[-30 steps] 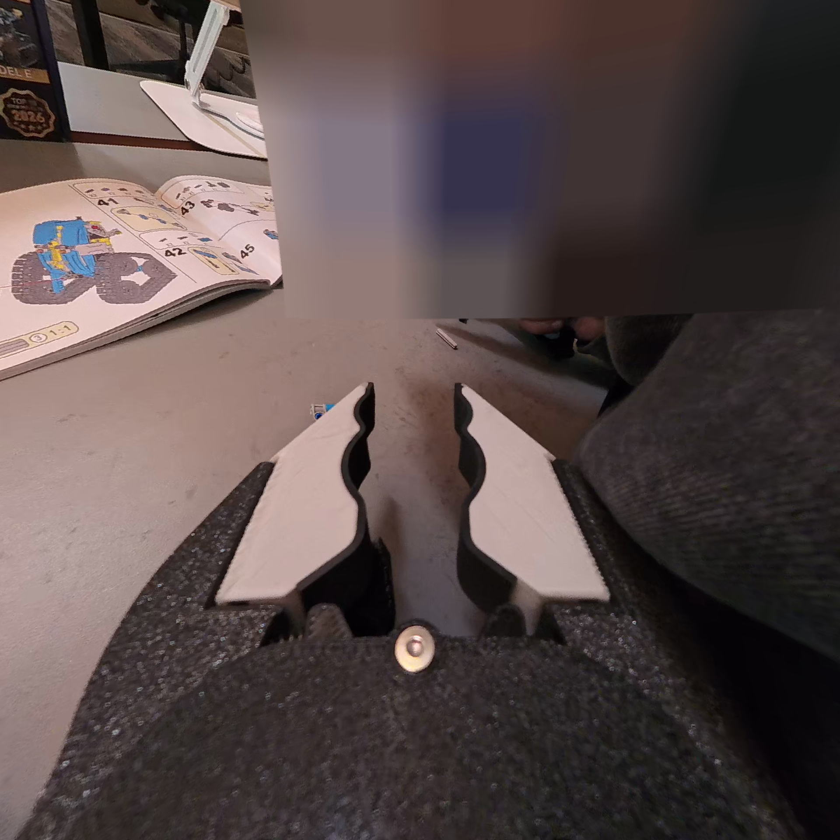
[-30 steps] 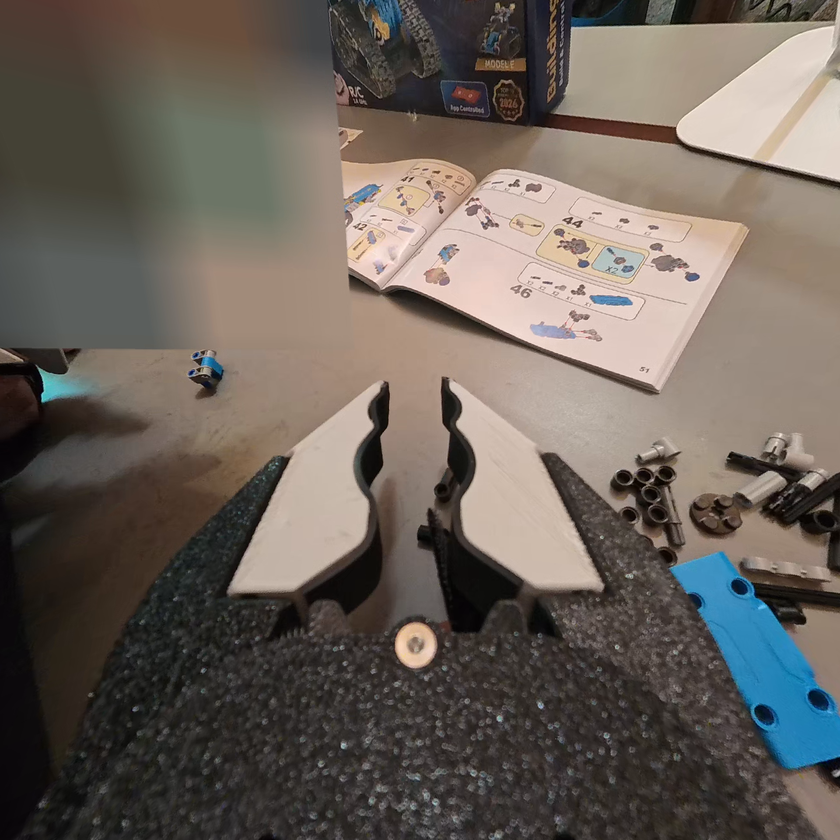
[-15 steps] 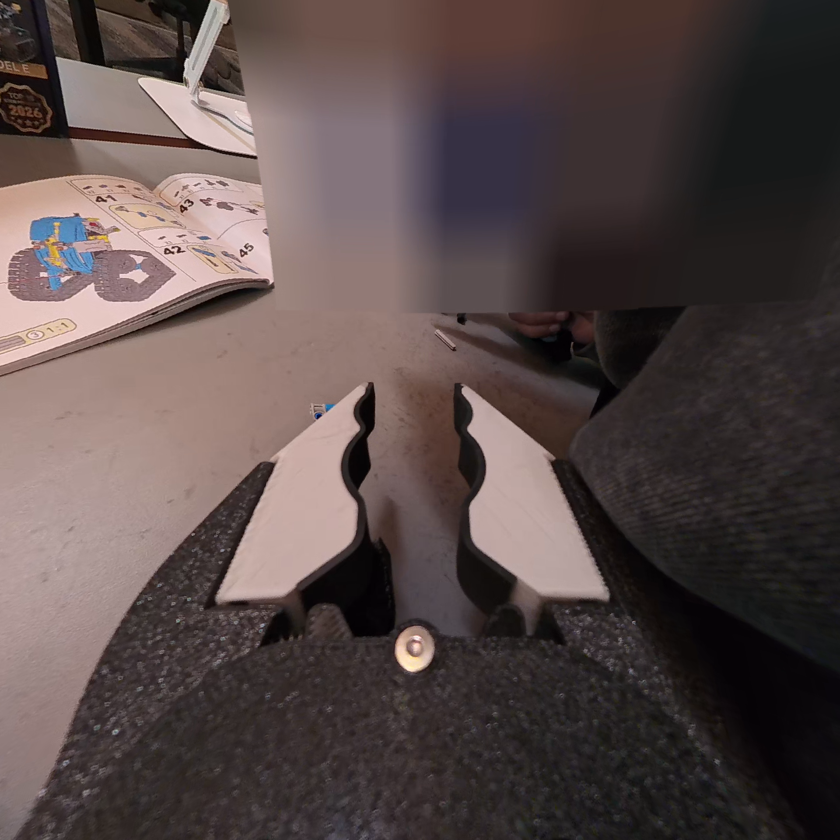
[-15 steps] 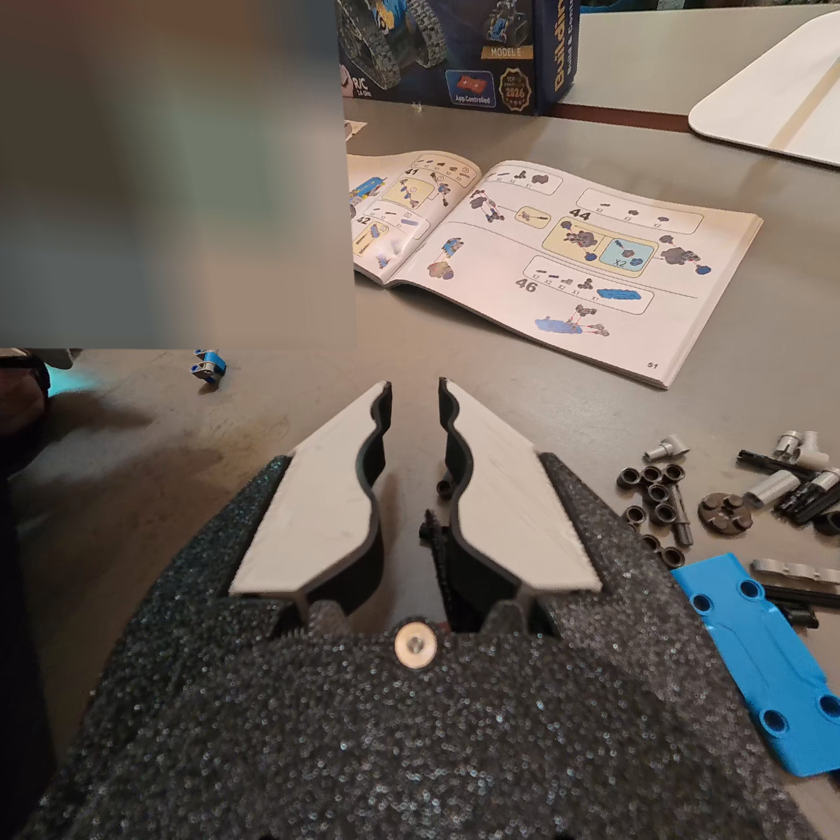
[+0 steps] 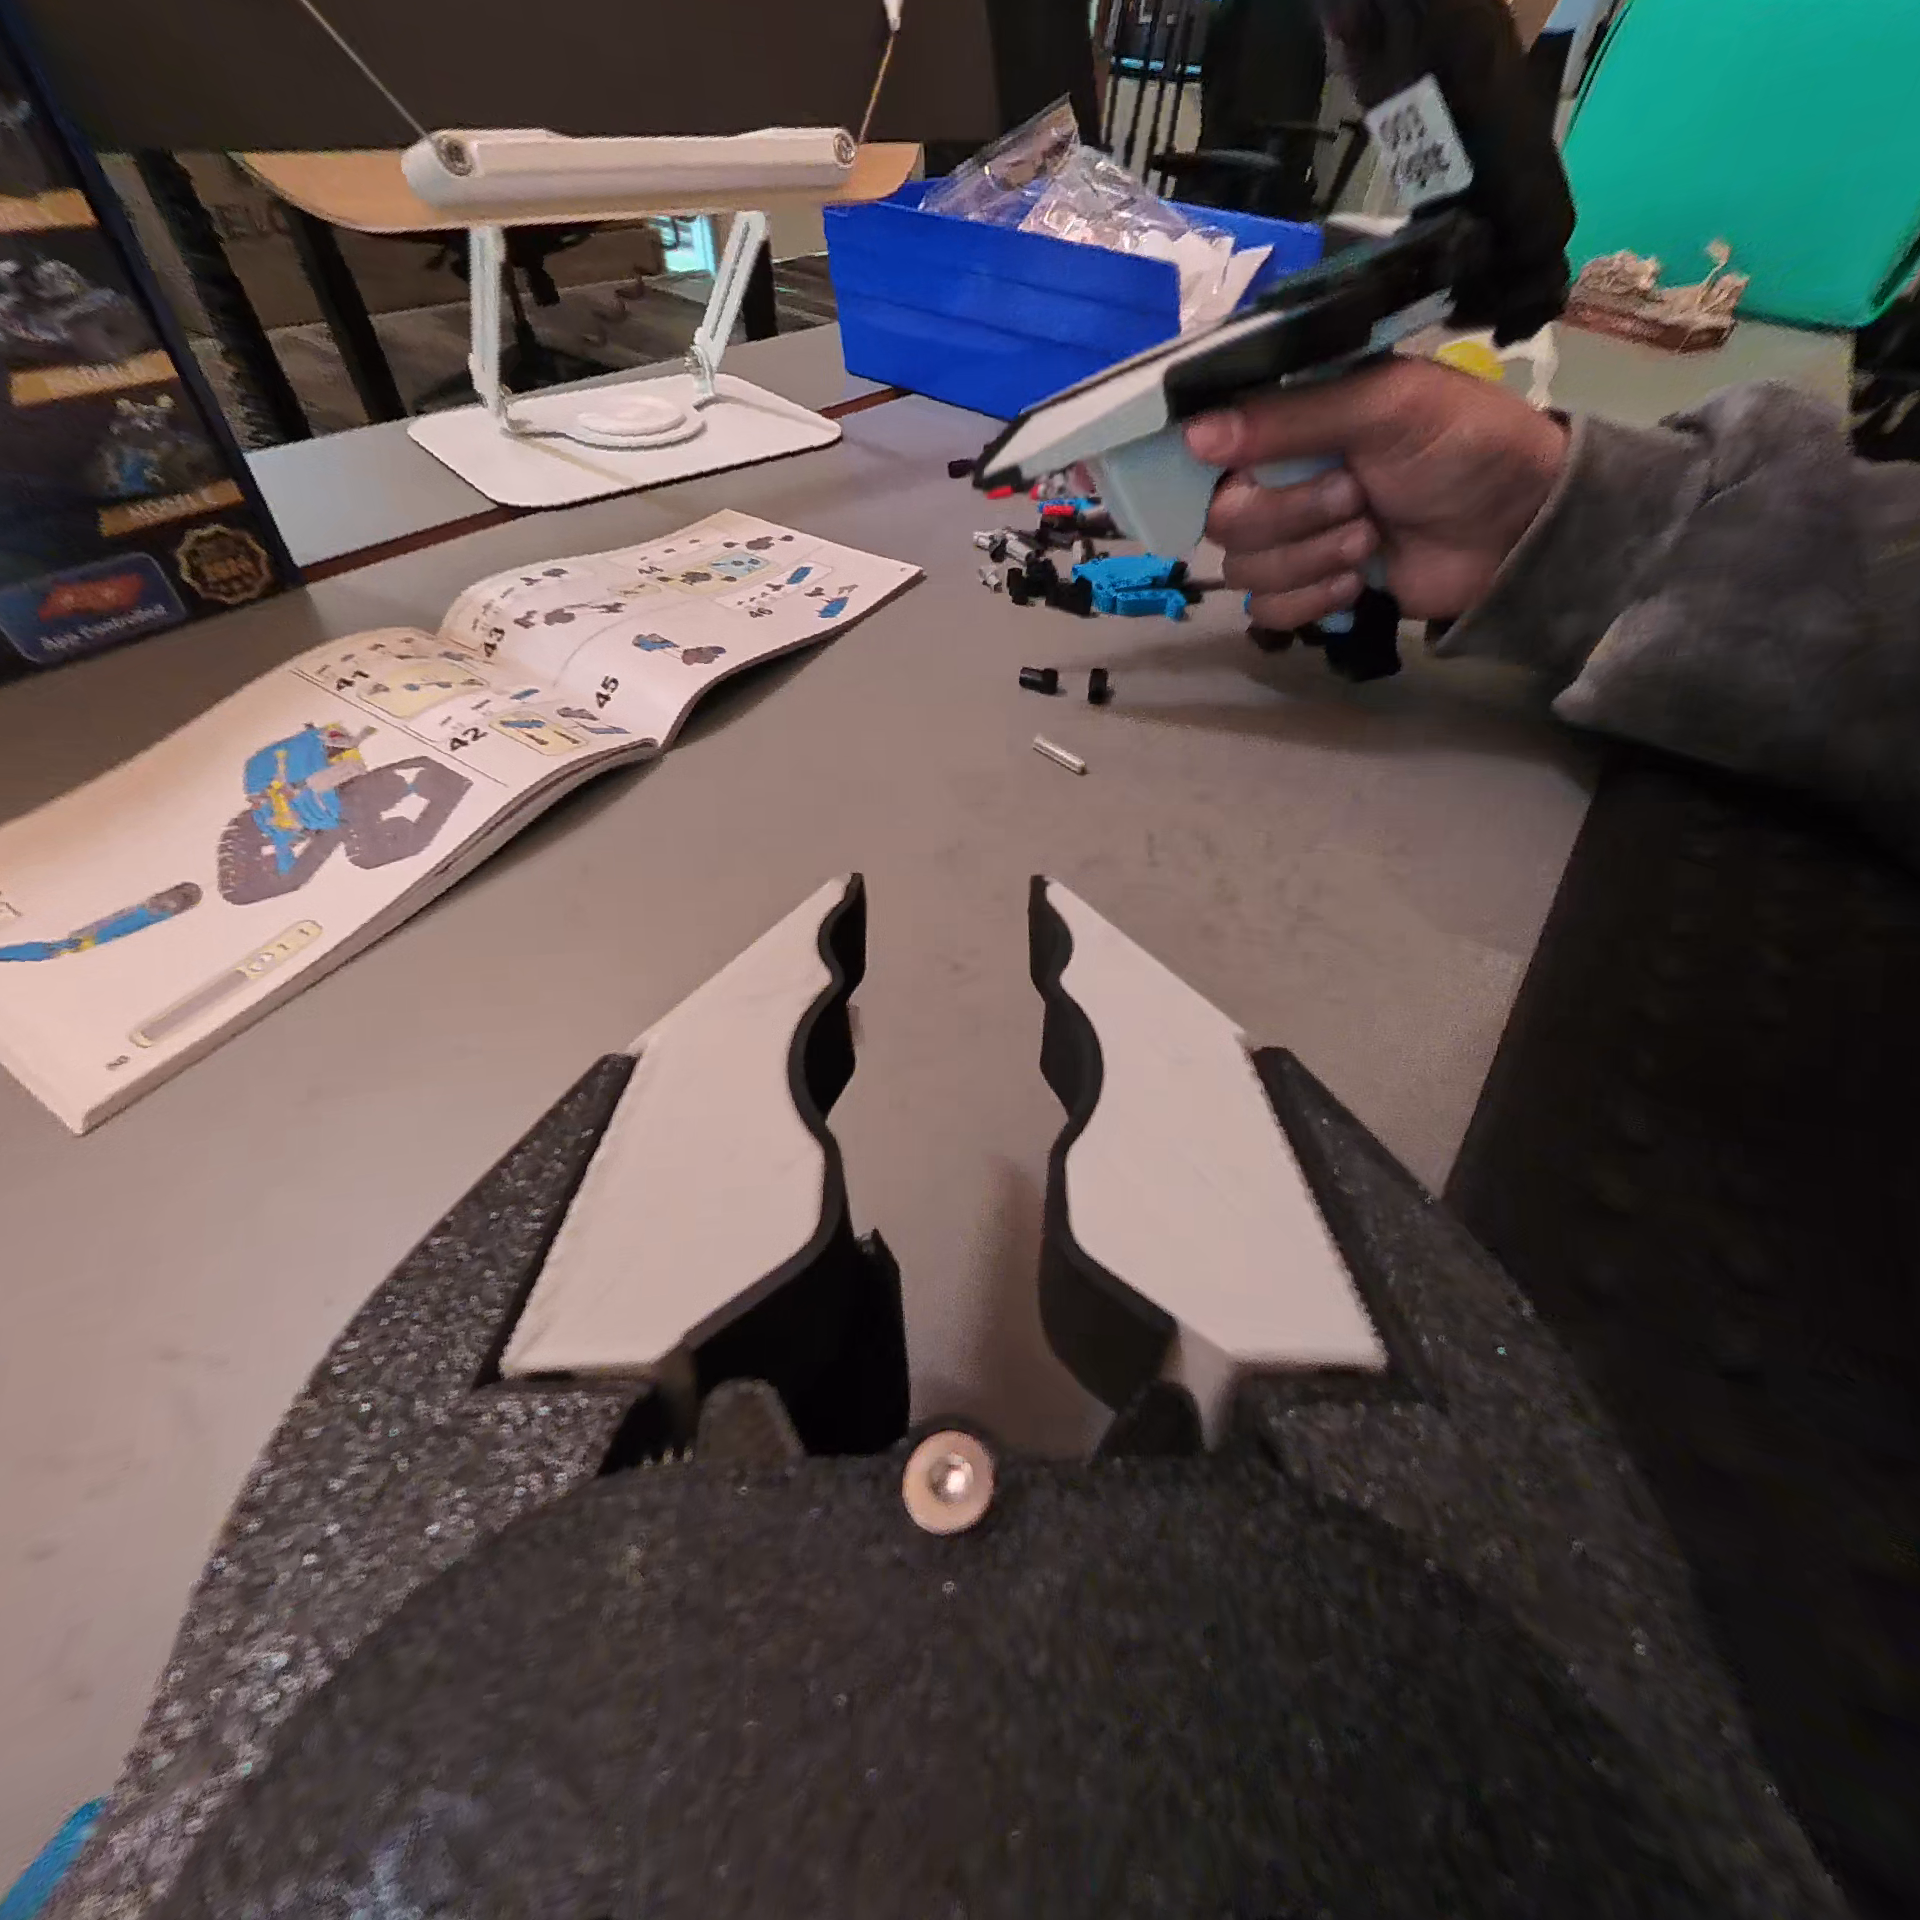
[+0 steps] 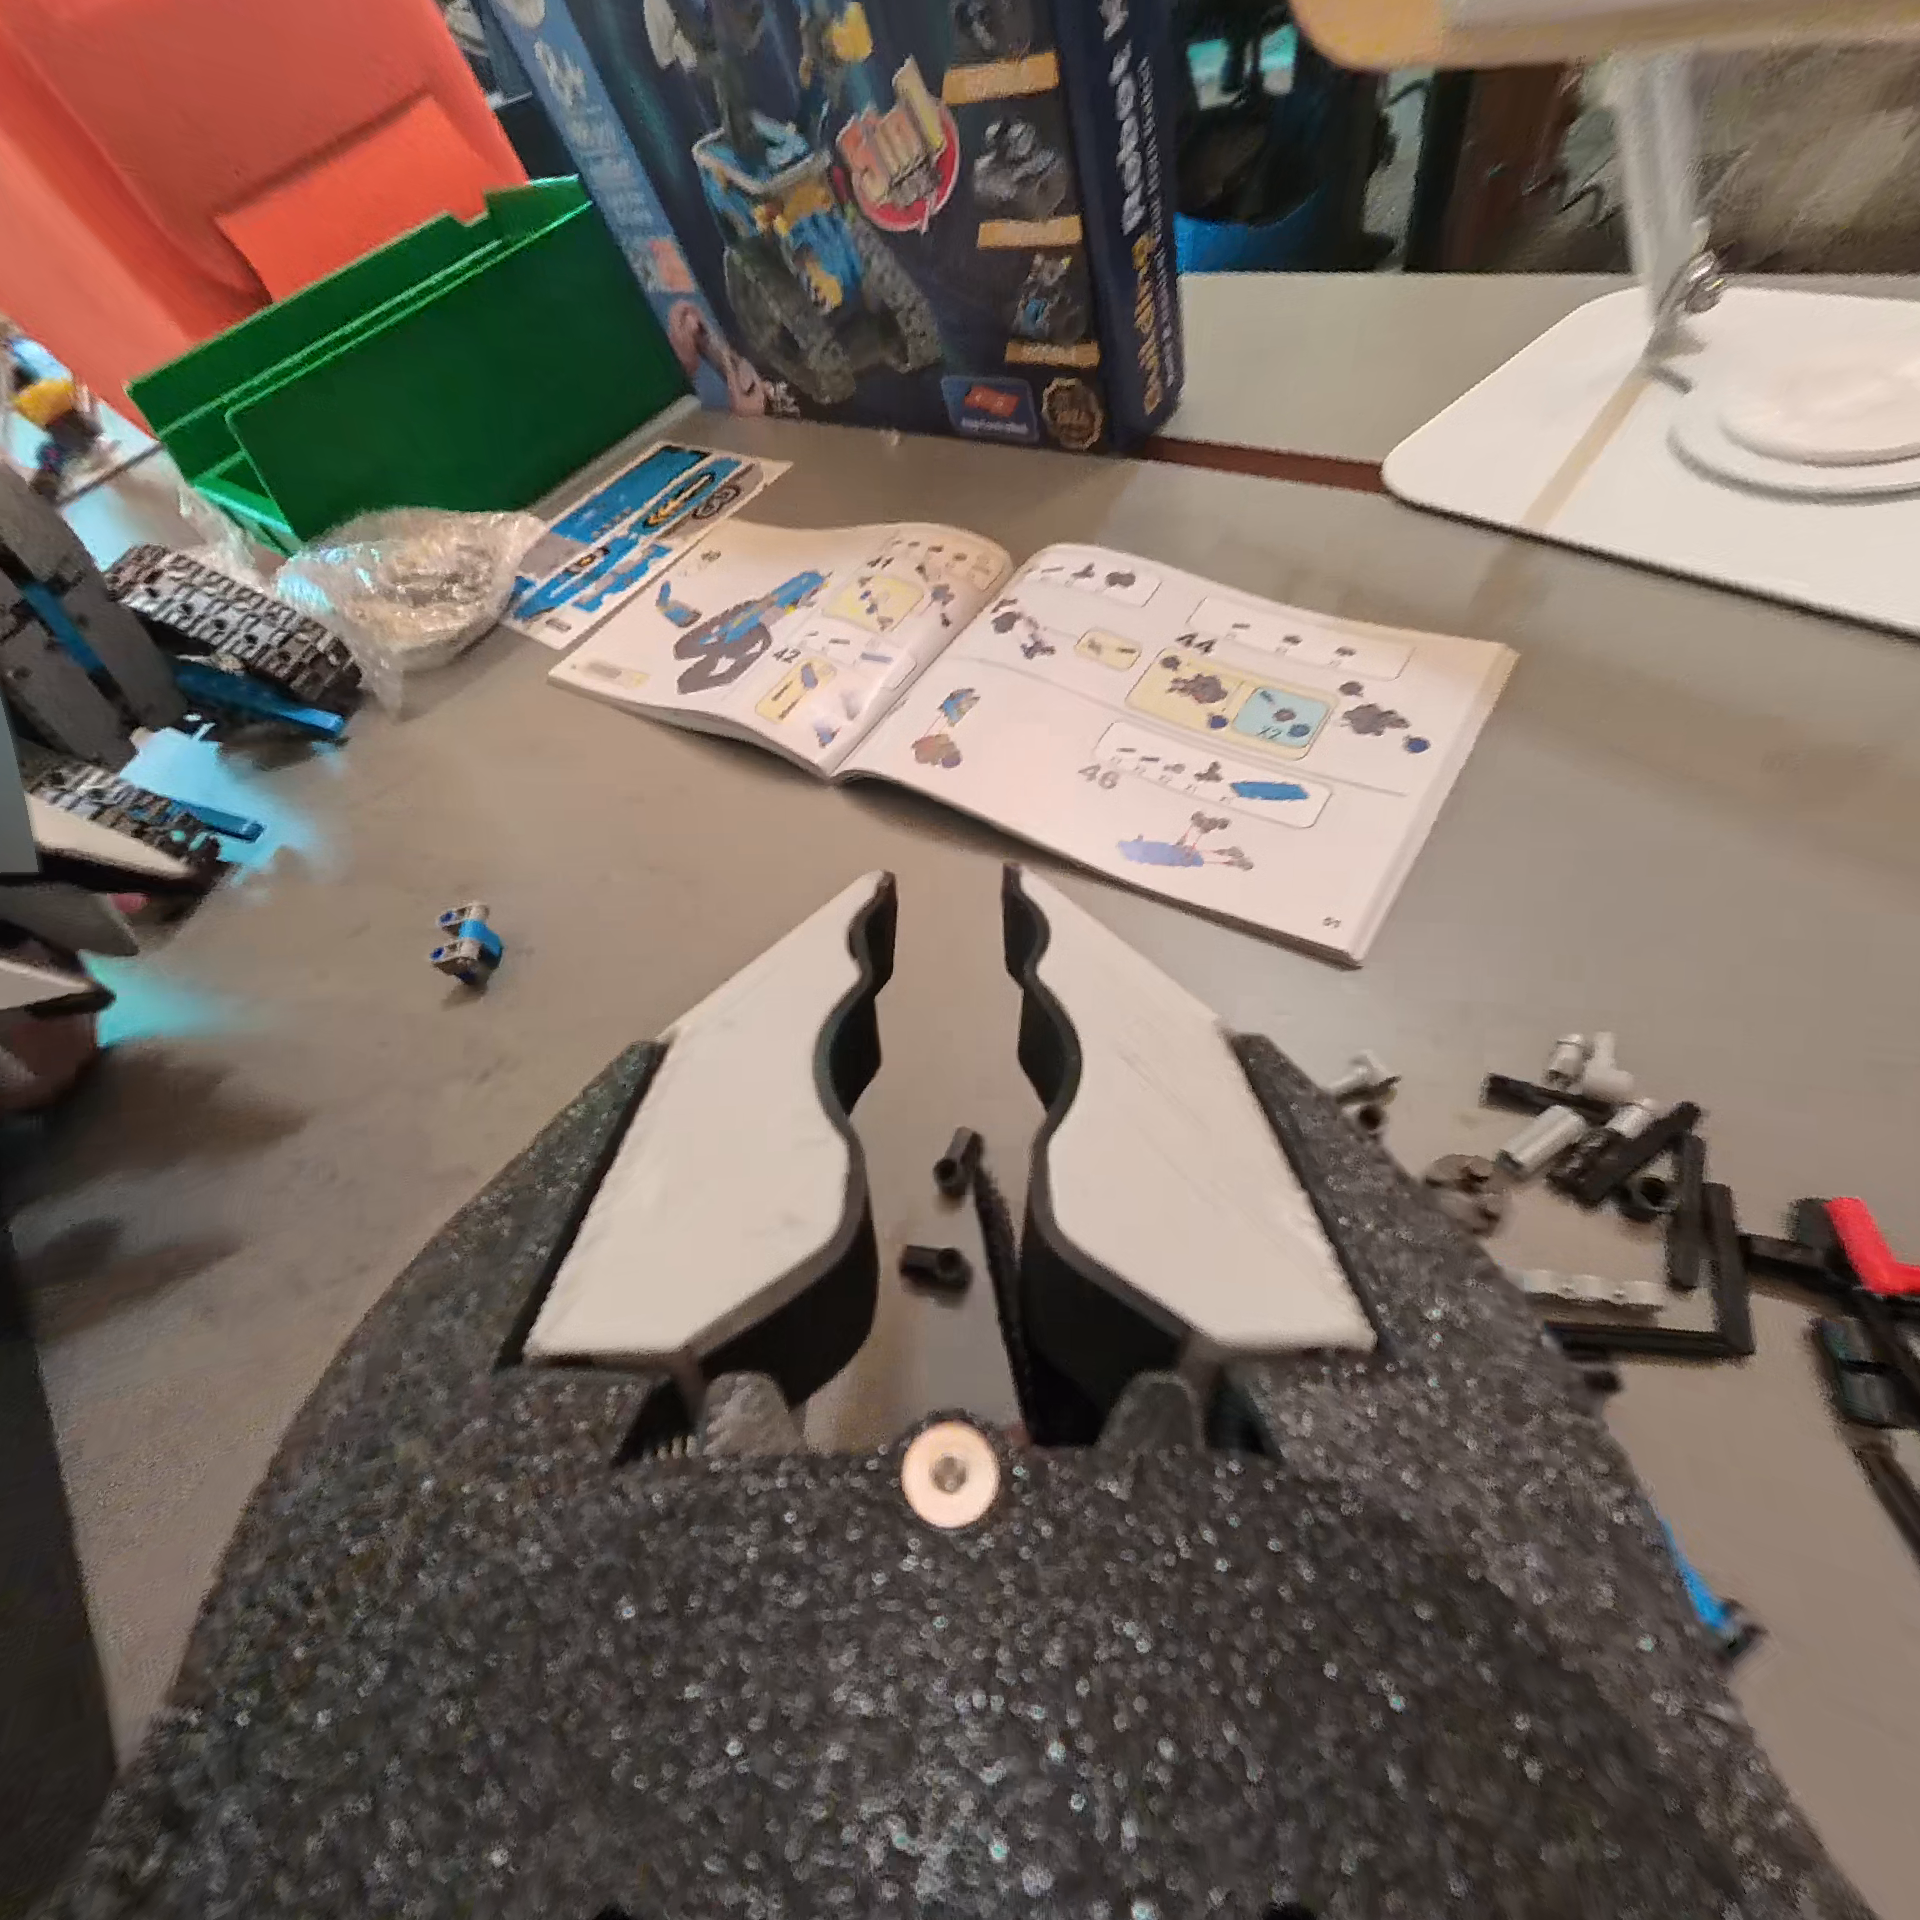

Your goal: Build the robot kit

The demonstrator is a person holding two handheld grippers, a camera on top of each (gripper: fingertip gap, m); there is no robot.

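The left gripper (image 5: 945,894) hangs low over the grey table (image 5: 520,1195), its two fingers apart with only bare tabletop showing in the gap; it holds nothing, and the open instruction booklet (image 5: 499,717) lies ahead of it to the left. To the right of the booklet, a person's hand (image 5: 1382,520) is wrapped round the handle of the other tool, wrist roughly level, a grey sleeve (image 5: 1745,613) behind it; that tool's nose tilts slightly down toward the booklet and sits above a scatter of small black and blue parts (image 5: 1101,582).

The right gripper (image 6: 948,894) points at the booklet's (image 6: 1039,707) near edge from above the table, fingers parted and gripping nothing — two small black pins (image 6: 940,1216) lie on the table beneath the gap. Right of the booklet's near corner lies a heap of black, grey and red pieces (image 6: 1642,1174); a small blue-and-grey connector (image 6: 468,940) lies left of the booklet's near edge; behind the booklet stand a dark blue kit box (image 6: 894,208) and a green bin (image 6: 416,384).
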